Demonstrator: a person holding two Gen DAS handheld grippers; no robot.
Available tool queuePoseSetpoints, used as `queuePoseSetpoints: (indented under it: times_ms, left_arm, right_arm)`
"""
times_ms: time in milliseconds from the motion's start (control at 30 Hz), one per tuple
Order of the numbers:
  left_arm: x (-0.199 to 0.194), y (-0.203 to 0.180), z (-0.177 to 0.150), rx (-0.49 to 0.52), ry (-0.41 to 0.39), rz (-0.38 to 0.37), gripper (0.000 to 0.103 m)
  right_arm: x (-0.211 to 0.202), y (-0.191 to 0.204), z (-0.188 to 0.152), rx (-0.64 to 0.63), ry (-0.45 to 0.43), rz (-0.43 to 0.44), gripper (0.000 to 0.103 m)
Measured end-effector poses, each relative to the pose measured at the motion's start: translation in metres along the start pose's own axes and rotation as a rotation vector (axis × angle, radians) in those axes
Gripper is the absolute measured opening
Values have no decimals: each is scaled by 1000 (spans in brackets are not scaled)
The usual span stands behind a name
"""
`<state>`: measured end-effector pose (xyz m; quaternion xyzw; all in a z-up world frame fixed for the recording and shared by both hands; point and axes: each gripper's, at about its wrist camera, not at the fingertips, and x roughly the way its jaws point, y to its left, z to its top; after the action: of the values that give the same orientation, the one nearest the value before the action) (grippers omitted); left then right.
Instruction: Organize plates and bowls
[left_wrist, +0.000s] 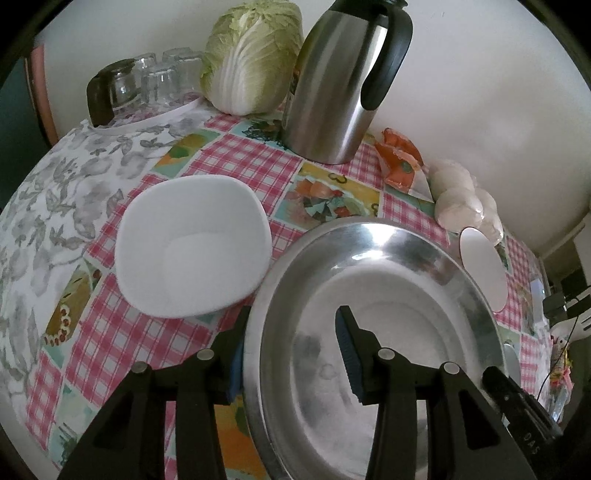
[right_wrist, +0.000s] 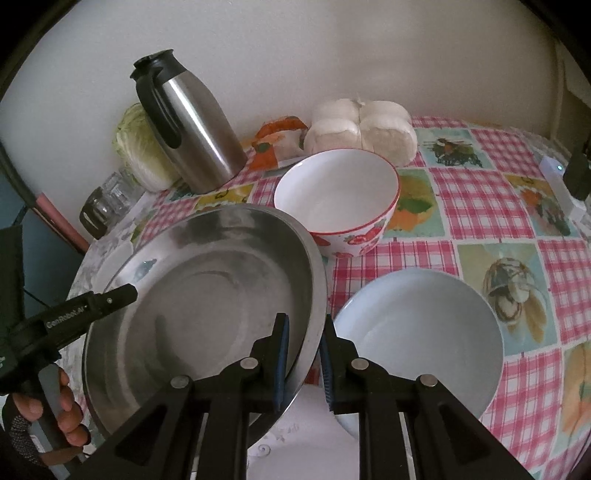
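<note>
The steel bowl (left_wrist: 380, 332) sits between both tools, tipped in the right view so its right rim stands higher than its left, its hollow facing up; being round, it has no long axis to speak of. The left tool (left_wrist: 291, 350) straddles the bowl's left rim, one finger outside and one inside, with a wide gap between the pads, so it looks only partly closed and not pinching. The right tool (right_wrist: 303, 354) has its fingers close on either side of the right rim, apparently clamped on it. Just left of the bowl lies a square white dish (left_wrist: 192, 245), upright on the bench (left_wrist: 240, 162). To the right rest a pale plate (right_wrist: 421, 339) and, behind, a red-rimmed bowl (right_wrist: 338, 199) with a strawberry print. Farther back stand a steel jug (right_wrist: 192, 129), a cabbage (left_wrist: 251, 55), upturned glasses (left_wrist: 159, 81), an orange packet (left_wrist: 400, 158) and bagged white rolls (right_wrist: 362, 129). A checked cloth covers the bench, against a plain white wall.
</note>
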<state>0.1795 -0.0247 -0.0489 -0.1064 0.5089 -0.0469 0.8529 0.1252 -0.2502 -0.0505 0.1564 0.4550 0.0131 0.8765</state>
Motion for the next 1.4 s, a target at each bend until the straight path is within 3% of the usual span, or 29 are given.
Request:
queuePoseSetpoints:
  times_ms: [600, 767, 967, 1033, 1100, 1133, 1167, 1233, 1400]
  left_arm:
    - [16, 13, -3, -62, 29, -14, 49]
    - [12, 13, -1, -59, 28, -24, 57]
    - [3, 10, 3, -39, 34, -9, 59]
    - [-2, 8, 3, -32, 36, 3, 68]
    - [-6, 6, 2, -13, 37, 24, 71]
    - [-8, 4, 2, -3, 37, 34, 72]
    - [-10, 2, 2, 7, 41, 55, 73]
    - [-12, 0, 0, 24, 46, 90, 81]
    - [-17, -4, -5, 62, 39, 134, 85]
  right_arm:
    - [12, 14, -4, -73, -8, -68, 19]
    - [8, 16, -3, -69, -21, -42, 39]
    - [-7, 21, 0, -94, -59, -58, 39]
    - [-12, 21, 2, -98, -66, -63, 40]
    - [-14, 21, 2, -101, -61, -72, 51]
    - [-14, 20, 1, -100, -58, -75, 63]
    - [-14, 20, 1, -98, -57, -76, 69]
    - [-14, 20, -1, -101, -50, -81, 72]
    - [-16, 23, -5, -123, -48, -99, 88]
